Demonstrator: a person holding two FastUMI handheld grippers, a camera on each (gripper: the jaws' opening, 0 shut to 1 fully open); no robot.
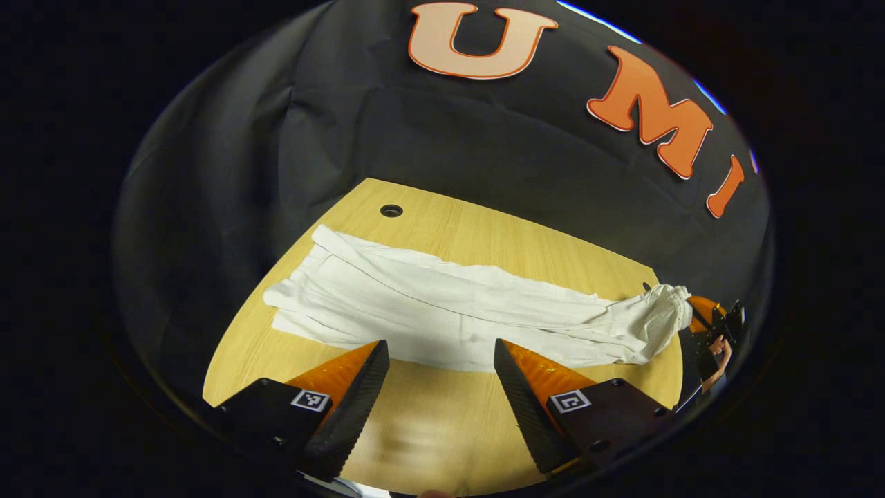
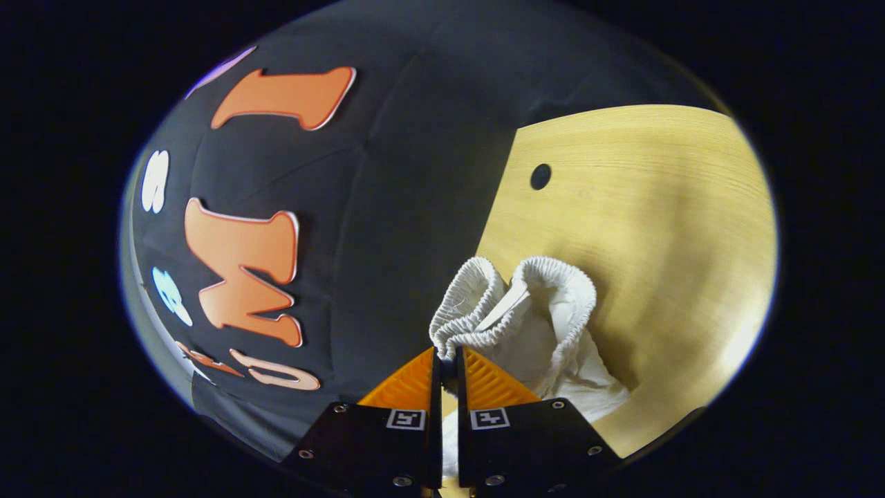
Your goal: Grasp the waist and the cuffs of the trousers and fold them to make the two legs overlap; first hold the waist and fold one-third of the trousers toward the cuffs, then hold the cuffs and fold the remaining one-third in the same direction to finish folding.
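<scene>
Two grippers work over white trousers (image 1: 442,311) laid lengthwise on a wooden table (image 1: 442,422).

Left gripper (image 1: 441,366): jaws released, fingers set wide apart with bare tabletop between them. Its tips sit at the near edge of the trousers, about mid-length. Contact between the tips and the cloth cannot be confirmed, as the fingers cover that edge.

Right gripper (image 2: 447,366): jaws clenched on the waist (image 2: 515,304), fingers nearly touching with a thin pinch of cloth between them. The elastic waistband stands bunched and raised above the tips, its opening gaping. How much fabric lies inside the pinch is hidden by the fingers. In the left gripper view the same gripper (image 1: 712,325) appears far right, partly cut off by the picture edge, with part of a hand (image 1: 722,353) behind it; the waist is gathered and lifted there.

Trousers: the cuffs (image 1: 297,290) lie flat at the far left end, near the table edge. Whether the two legs already overlap fully is hard to make out through the creases.

Table: one round hole (image 1: 391,210) lies beyond the cuffs. A dark cloth wall (image 1: 484,152) backs the table.
</scene>
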